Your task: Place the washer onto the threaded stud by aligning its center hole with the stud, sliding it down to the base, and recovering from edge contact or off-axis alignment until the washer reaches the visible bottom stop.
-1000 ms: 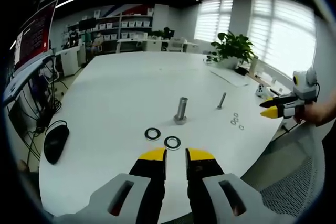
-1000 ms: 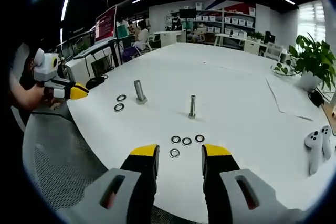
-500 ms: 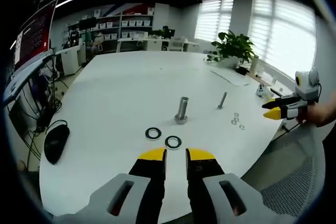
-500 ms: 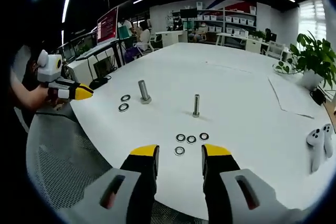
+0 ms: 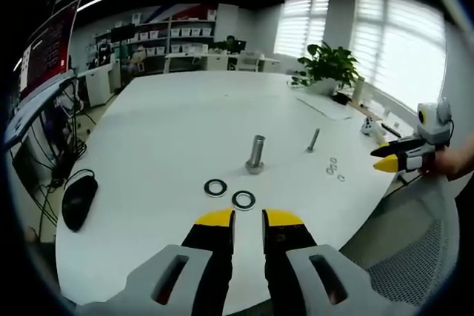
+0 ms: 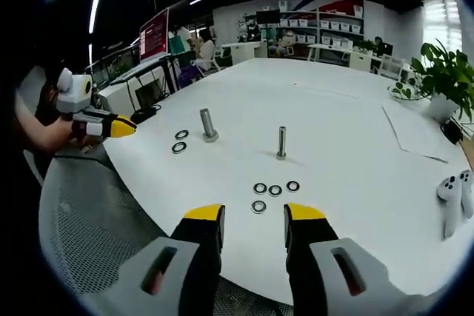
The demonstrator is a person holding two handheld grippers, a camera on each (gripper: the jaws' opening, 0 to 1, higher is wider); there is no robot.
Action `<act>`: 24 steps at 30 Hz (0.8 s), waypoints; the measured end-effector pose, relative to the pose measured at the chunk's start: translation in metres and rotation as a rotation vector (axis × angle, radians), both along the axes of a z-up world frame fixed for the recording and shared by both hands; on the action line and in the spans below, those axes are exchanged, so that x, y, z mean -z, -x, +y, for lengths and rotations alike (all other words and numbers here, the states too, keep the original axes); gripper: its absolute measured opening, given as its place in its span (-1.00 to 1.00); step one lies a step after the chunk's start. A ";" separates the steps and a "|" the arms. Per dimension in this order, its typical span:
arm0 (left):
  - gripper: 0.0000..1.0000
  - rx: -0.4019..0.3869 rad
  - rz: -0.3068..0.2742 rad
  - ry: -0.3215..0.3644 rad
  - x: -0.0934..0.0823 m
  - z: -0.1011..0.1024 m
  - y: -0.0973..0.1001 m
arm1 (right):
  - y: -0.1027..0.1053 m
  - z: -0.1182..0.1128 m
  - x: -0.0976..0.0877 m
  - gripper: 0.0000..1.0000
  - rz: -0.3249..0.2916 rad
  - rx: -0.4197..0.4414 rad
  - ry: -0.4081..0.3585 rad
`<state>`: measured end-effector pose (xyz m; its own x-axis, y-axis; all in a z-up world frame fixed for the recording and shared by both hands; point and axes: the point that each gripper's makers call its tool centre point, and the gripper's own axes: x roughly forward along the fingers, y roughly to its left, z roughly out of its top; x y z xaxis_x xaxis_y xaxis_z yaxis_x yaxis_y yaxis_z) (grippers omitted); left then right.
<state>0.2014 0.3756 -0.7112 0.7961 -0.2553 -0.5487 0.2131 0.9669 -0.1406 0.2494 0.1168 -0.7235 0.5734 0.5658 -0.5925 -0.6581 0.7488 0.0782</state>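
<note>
nothing picked up yet, both studs bare

in the left gripper view, the left gripper (image 5: 247,217) sits at the bottom centre with its jaws narrow and empty. two large washers (image 5: 243,200) lie flat on the white counter (image 5: 178,123) just above them, near the thick stud (image 5: 255,155) standing mid-frame.

in the right gripper view, the right gripper (image 6: 253,214) has its jaws set wide, holding nothing. four small washers (image 6: 258,206) cluster just above the jaws, below the thin stud (image 6: 281,143).

neither stud carries a washer, so by my reading the whole job remains: grasp, align, slide down to the base.
</note>
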 end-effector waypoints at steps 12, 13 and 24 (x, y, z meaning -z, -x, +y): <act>-0.75 0.005 0.021 -0.001 0.003 -0.002 0.001 | 0.001 0.003 0.001 -0.32 -0.005 -0.023 0.001; -0.75 0.006 0.022 -0.001 0.003 -0.002 0.001 | 0.002 0.003 0.001 -0.32 -0.005 -0.025 0.000; -0.75 0.014 0.033 -0.007 0.007 -0.003 0.002 | 0.002 0.004 0.001 -0.32 -0.004 -0.031 0.001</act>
